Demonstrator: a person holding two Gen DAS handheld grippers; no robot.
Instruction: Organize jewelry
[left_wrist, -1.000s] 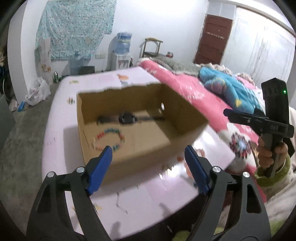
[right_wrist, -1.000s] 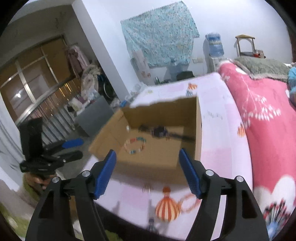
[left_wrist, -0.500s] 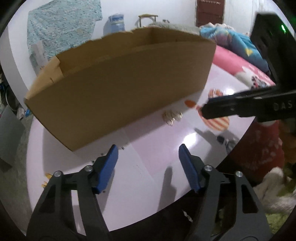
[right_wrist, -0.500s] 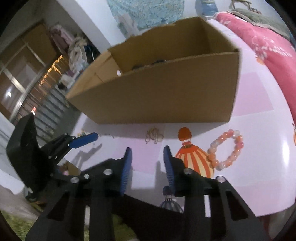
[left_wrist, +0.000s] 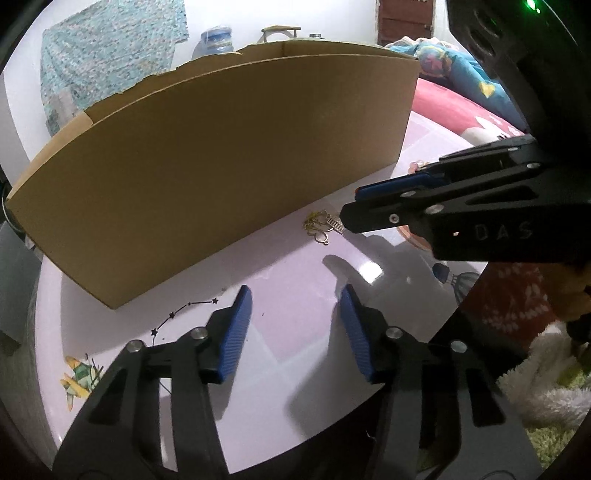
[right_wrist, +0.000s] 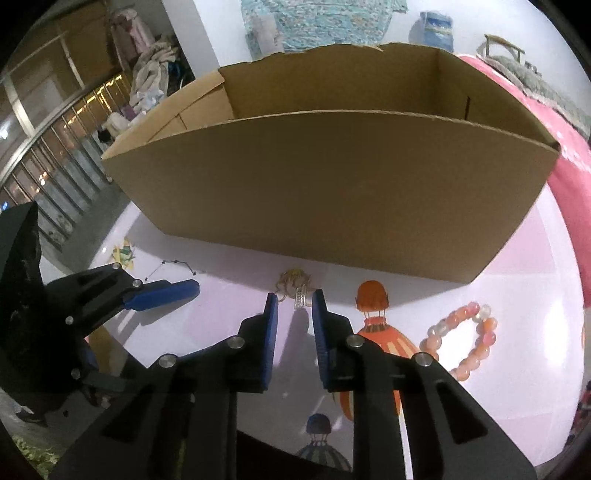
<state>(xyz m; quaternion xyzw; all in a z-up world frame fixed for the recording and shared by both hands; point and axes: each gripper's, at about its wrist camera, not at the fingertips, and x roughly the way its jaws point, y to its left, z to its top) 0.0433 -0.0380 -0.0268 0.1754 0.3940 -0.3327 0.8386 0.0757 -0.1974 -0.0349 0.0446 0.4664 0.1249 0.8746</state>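
A gold chain necklace (right_wrist: 295, 286) with a pale pendant lies on the pink table just in front of the cardboard box (right_wrist: 332, 192). My right gripper (right_wrist: 294, 304) is low over the table, its jaws narrowly parted around the pendant, not touching it. In the left wrist view the necklace (left_wrist: 321, 227) lies at the tip of the right gripper (left_wrist: 351, 210). My left gripper (left_wrist: 295, 299) is open and empty, low over the table to the left. A pink and orange bead bracelet (right_wrist: 461, 339) lies to the right.
The box's tall near wall (left_wrist: 221, 166) hides its inside. The table's front edge (left_wrist: 332, 435) is close below my grippers. A pink bedspread (right_wrist: 569, 147) lies to the right, and blue bedding (left_wrist: 465, 74) behind.
Both grippers dropped from above the box to table level in front of it. My right gripper narrowed its jaws and moved in on the necklace.
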